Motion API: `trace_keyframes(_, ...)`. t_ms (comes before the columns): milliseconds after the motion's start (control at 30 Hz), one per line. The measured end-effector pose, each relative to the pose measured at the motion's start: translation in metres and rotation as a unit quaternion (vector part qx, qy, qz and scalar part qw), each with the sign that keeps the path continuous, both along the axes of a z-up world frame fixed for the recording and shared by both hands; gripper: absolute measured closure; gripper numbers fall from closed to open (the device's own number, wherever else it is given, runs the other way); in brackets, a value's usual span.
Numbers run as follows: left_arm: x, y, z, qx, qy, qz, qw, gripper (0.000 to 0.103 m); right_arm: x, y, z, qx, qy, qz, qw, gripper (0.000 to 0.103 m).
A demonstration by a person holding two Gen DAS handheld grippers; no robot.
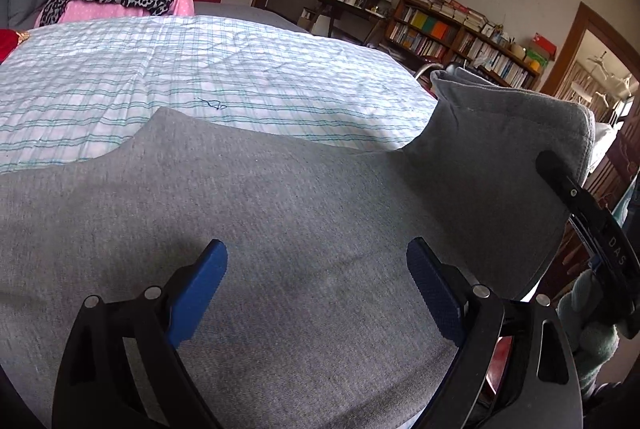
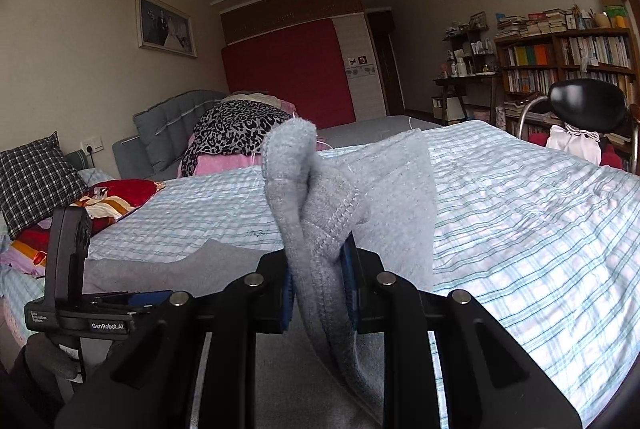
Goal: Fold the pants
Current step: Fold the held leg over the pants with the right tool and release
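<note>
Left wrist view: my left gripper [image 1: 316,289] hovers with jaws wide and empty over the grey pants [image 1: 240,209], spread along the bed's [image 1: 200,69] near edge. At the right, their end stands lifted.

Right wrist view: my right gripper [image 2: 320,285] is clamped narrow on that lifted end. I judge the fold is starting; next, carry it across. The bed beyond lies open.

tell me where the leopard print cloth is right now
The leopard print cloth lies at the far end of the bed, on pink bedding, left of centre in both views, before the red panel.
</note>
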State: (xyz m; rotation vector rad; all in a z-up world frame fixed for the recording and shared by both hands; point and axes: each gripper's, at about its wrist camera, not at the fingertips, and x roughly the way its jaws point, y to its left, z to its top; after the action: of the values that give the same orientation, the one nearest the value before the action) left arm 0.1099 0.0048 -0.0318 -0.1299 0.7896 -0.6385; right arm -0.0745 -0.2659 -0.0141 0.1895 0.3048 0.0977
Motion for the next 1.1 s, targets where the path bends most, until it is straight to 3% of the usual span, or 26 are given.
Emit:
trace_keyframes(233,0.004,0.023,0.003,-0.020,0.011,0.026,0.9994,0.013,0.010,0.055,-0.026,-0.018,0.044,0.092,0.995,0.082)
trace_keyframes(333,0.007,0.031,-0.003,-0.032,0.033,0.037,0.9982,0.013,0.015,0.085,-0.051,-0.045,0.097,0.155,0.982,0.082)
trace_keyframes(433,0.011,0.038,-0.009,-0.051,0.059,0.043,0.9960,0.013,0.011,0.102,-0.077,-0.094,0.128,0.178,0.971,0.082)
trace_keyframes(867,0.016,0.015,-0.002,-0.060,0.075,0.004,0.9954,0.012,-0.014,0.087,-0.083,-0.098,0.114,0.216,0.965,0.082)
trace_keyframes(967,0.018,0.006,-0.007,-0.065,0.092,-0.007,0.9936,0.011,-0.014,0.083,-0.086,-0.095,0.119,0.229,0.961,0.074)
trace_keyframes(1033,0.019,0.000,-0.011,-0.052,0.090,-0.008,0.9945,0.011,-0.018,0.078,-0.085,-0.080,0.119,0.250,0.958,0.055)
trace_keyframes(1100,0.020,-0.005,-0.014,-0.042,0.091,-0.009,0.9949,0.011,-0.022,0.076,-0.084,-0.075,0.117,0.270,0.953,0.049)
